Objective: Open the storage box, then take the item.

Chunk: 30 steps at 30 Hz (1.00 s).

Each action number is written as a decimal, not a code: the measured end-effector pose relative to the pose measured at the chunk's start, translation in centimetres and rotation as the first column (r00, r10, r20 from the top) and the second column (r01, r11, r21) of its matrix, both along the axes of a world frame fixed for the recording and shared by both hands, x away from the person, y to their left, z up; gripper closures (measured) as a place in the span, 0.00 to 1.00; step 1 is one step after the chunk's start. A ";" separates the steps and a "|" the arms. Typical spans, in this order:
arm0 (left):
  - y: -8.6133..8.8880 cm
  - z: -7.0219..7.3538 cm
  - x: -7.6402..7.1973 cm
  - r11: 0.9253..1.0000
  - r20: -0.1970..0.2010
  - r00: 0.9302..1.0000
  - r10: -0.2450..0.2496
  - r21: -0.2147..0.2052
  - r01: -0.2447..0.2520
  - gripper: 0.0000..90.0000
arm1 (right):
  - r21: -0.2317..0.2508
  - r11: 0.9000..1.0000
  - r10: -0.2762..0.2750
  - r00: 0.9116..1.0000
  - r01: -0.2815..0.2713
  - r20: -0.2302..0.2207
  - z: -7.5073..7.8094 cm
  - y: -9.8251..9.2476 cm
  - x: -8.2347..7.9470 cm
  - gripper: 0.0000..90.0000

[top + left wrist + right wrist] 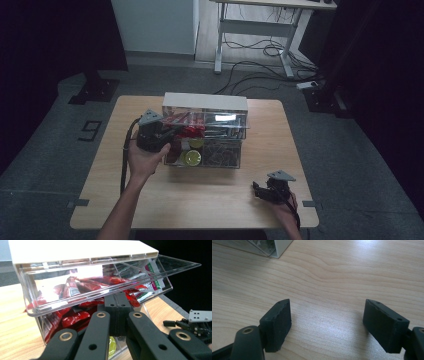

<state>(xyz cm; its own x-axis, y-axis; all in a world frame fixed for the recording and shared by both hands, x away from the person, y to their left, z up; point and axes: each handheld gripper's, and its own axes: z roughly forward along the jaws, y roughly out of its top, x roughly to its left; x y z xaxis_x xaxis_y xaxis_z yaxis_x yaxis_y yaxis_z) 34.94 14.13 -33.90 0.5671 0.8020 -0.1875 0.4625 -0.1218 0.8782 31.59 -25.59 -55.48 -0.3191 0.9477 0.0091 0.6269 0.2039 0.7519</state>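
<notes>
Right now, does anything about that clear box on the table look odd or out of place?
The clear box has its transparent lid tilted up rather than shut, over the red packets. The left gripper, jaws shut, sits right under the lid's edge. Nothing looks spilled or broken.

A lab or test room, dim and sparse — a small wooden table [200,200] stands alone on grey carpet [350,150], hemmed by dark curtains [55,35] on black stand feet [95,90]. Behind it a height-adjustable desk [260,30] trails loose cables [265,55] to a power strip [307,85] on the floor — and tape marks, one shaped like a 9 [90,131], are stuck to the carpet.
</notes>
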 end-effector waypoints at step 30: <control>-0.4 1.7 1.3 1.000 0.034 0.999 0.012 -0.007 -0.011 1.00 | 0.018 1.000 -0.015 1.000 0.015 0.008 0.1 0.0 -0.1 0.34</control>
<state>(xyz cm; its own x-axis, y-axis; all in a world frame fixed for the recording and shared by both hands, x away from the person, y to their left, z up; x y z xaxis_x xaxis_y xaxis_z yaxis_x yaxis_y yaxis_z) 36.27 13.78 -32.21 0.5640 0.8074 -0.1736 0.4338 -0.1108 0.8942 31.45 -25.57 -55.42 -0.3046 0.9522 0.0240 0.6240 0.1805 0.7603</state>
